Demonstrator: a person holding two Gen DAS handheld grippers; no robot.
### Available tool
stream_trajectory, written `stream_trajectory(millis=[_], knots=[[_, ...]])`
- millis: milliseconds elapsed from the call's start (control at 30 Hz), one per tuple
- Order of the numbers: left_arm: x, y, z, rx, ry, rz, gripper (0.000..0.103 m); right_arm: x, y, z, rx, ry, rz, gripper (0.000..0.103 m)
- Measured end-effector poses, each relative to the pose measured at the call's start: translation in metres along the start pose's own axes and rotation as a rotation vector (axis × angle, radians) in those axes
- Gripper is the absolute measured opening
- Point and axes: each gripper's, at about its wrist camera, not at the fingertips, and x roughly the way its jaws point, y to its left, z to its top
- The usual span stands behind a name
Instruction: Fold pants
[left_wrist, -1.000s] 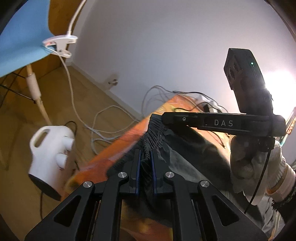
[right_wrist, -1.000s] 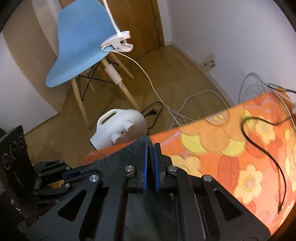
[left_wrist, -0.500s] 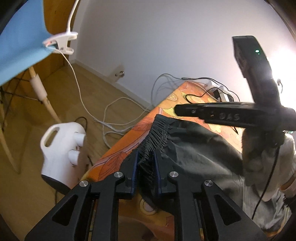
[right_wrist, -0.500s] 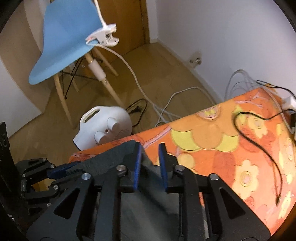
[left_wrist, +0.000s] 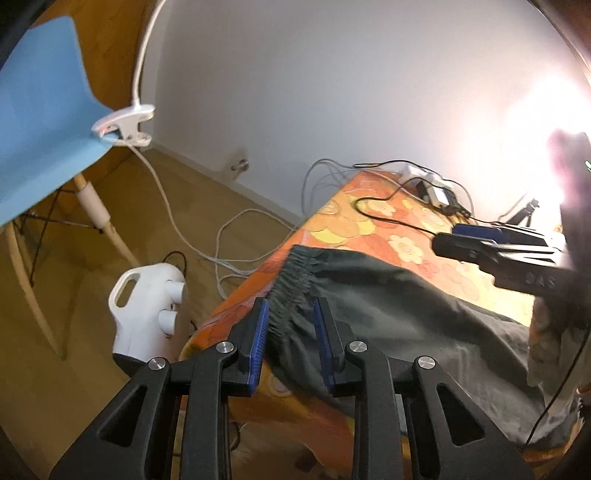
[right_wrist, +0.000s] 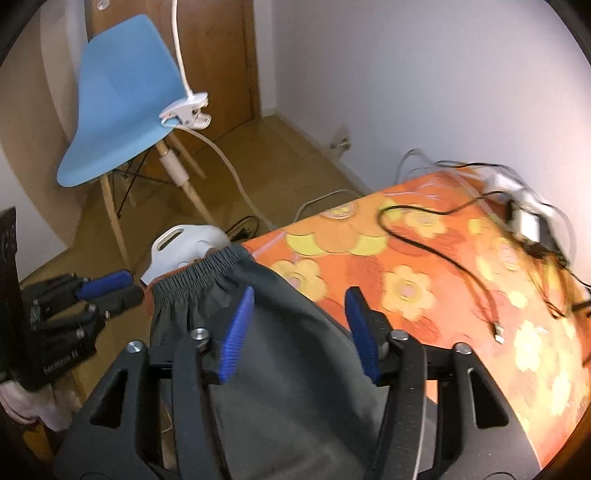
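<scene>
Left wrist view: both tongs, left (left_wrist: 289, 334) and right (right_wrist: 300, 328), are opening off the pants (left_wrist: 388, 306) waistband, releasing it on the table (right_wrist: 424, 266); next: regrasping for another fold.

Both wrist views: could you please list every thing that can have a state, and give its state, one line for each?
Left gripper: jaws opening, waistband between the pads, not pressed.
Right gripper: jaws opening, wide, nothing pinched.
Pants: dark, lying on the table, waistband at the table edge.
Waistband: gathered, released.
Tablecloth: spread flat.
Clip lamp: clamped on the blue chair.
Black cable: lying loose on the tablecloth.
</scene>
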Motion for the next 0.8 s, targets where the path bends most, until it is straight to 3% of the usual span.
stream_trajectory(millis=[300, 400, 467, 800], knots=[[-0.019, -0.051, 0.008, 0.096, -0.004, -0.072, 0.024, -0.094, -0.023, -0.053, 0.037, -0.048, -0.179, 0.057], [-0.022, -0.073, 0.01, 0.136, -0.004, -0.099, 0.024, -0.127, -0.039, -0.076, 0.094, -0.059, -0.222, 0.061], [-0.023, -0.095, 0.01, 0.172, 0.0, -0.125, 0.024, -0.146, -0.048, -0.091, 0.121, -0.07, -0.251, 0.065], [-0.015, -0.207, -0.016, 0.355, 0.078, -0.286, 0.024, -0.227, -0.097, -0.172, 0.293, -0.091, -0.436, 0.066]])
